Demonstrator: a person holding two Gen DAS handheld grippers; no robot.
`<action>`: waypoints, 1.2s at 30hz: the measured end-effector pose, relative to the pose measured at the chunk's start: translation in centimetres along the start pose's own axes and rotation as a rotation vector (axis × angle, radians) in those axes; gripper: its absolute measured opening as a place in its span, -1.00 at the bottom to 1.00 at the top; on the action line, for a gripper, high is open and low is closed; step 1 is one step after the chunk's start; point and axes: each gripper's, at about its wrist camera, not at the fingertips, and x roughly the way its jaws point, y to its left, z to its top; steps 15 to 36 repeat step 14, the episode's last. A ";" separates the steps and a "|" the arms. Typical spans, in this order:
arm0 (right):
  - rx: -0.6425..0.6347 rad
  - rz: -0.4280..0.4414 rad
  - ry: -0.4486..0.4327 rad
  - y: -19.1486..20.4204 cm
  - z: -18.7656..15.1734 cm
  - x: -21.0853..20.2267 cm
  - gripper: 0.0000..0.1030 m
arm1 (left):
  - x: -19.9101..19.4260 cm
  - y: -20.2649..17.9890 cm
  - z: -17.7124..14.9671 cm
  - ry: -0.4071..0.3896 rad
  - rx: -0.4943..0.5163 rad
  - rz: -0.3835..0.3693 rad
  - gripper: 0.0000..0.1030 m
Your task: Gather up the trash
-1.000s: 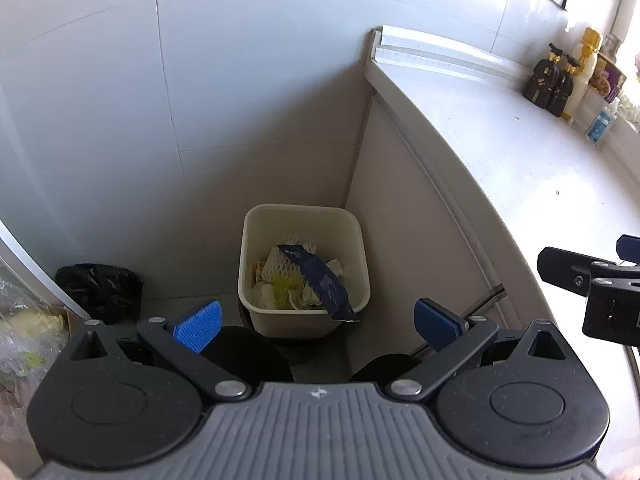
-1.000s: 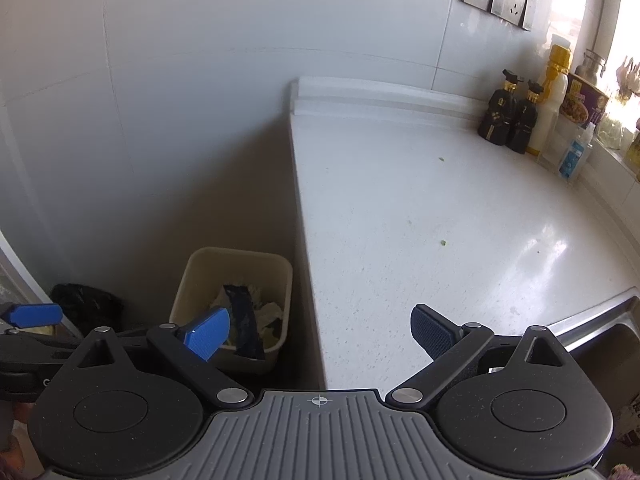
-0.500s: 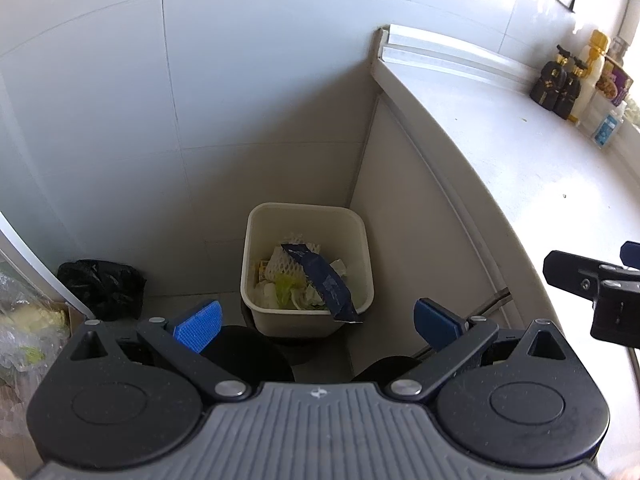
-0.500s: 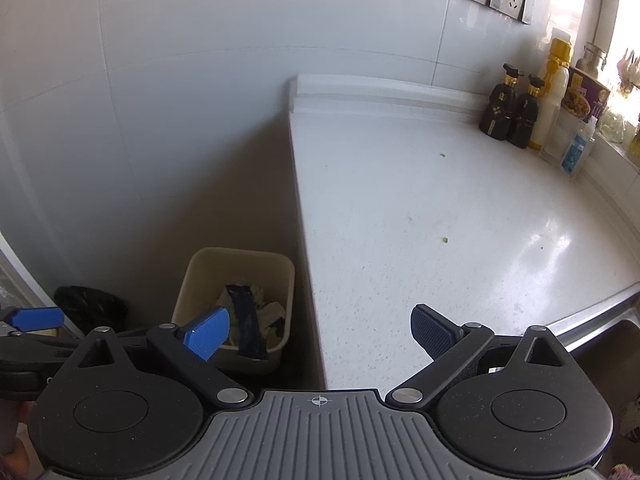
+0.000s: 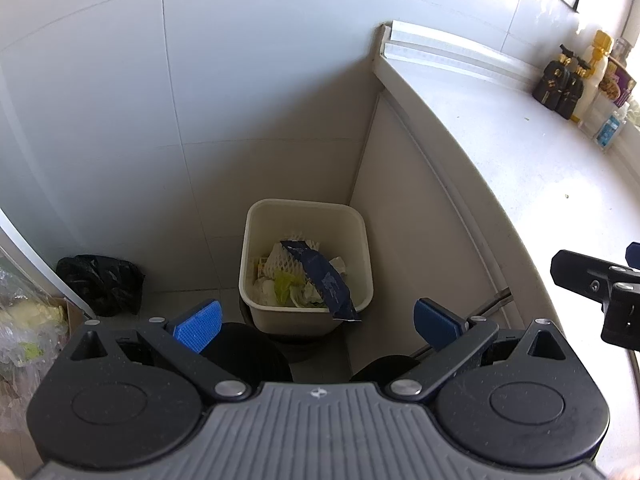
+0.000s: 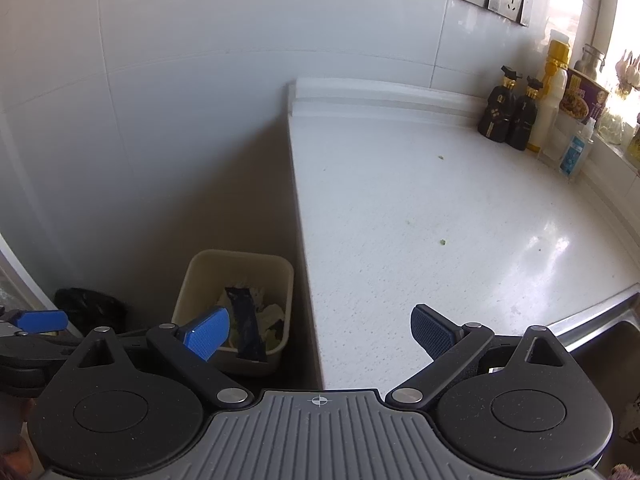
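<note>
Both our left gripper and right gripper gape empty; the bin mid-frame holds trash, only green specks dot the surface.

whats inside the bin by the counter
In the bin: a dark blue wrapper draped over the front rim, a white foam net, green leafy scraps and pale paper bits. Anything beneath that pile is covered.
</note>
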 end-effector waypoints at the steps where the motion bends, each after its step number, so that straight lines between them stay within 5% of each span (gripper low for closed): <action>1: -0.001 0.000 0.001 0.0 0.0 0.0 0.92 | 0.1 -0.1 0.0 0.000 0.000 0.003 0.99; 36: -0.010 0.014 0.013 0.0 0.0 0.8 0.92 | 0.5 0.4 0.2 0.010 -0.013 -0.018 0.99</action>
